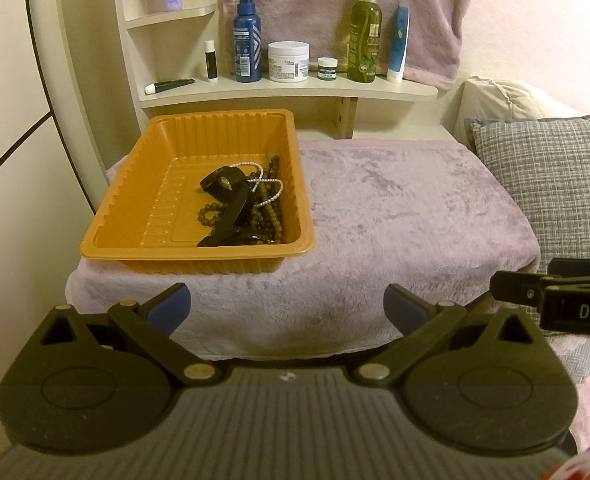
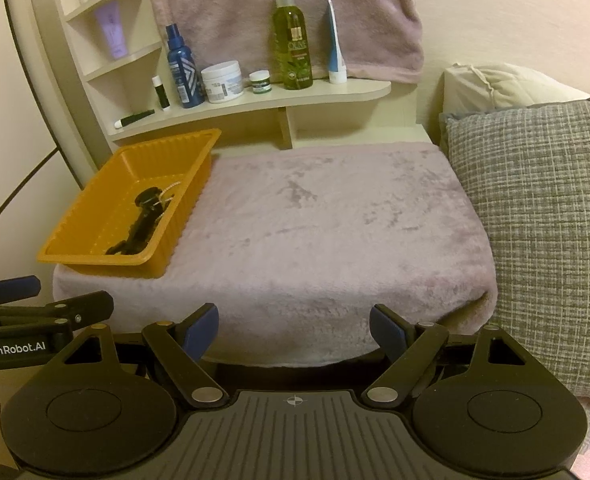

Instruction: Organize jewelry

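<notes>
Jaws apart over mauve towel

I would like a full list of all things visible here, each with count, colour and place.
tray: 1, orange, left on the towel
jewelry: a pile, black, brown and pearl-white, inside the tray
towel: 1, lilac, covering the table
bottles: 2, blue and green, on the shelf
jars: 2, white, on the shelf
tubes: several, on the shelves
pillow: 1, grey checked, right
left gripper: 1, black, blue pads, open
right gripper: 1, black, blue pads, open
</notes>
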The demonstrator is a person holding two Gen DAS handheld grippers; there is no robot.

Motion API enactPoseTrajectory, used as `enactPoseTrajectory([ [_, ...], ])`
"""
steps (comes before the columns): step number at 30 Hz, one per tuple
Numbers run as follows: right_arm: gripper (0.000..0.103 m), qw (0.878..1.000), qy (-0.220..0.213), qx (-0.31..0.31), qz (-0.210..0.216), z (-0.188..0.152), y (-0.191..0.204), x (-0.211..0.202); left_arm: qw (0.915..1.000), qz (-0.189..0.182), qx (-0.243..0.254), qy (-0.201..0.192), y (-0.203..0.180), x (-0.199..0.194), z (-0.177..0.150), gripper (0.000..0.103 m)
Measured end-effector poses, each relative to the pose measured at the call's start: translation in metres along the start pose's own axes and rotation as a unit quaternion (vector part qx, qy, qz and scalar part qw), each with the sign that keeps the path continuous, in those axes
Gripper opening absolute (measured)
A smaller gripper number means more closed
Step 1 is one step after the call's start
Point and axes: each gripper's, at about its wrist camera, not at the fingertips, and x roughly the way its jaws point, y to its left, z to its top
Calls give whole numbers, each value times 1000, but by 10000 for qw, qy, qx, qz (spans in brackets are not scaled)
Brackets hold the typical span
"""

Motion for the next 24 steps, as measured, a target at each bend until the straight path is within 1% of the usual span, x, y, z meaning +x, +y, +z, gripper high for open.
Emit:
enactPoseTrajectory([
  [24, 82, 10000, -4, -20, 46, 1, 0, -1, 10000, -13, -25, -18, 2, -1, 1, 102],
])
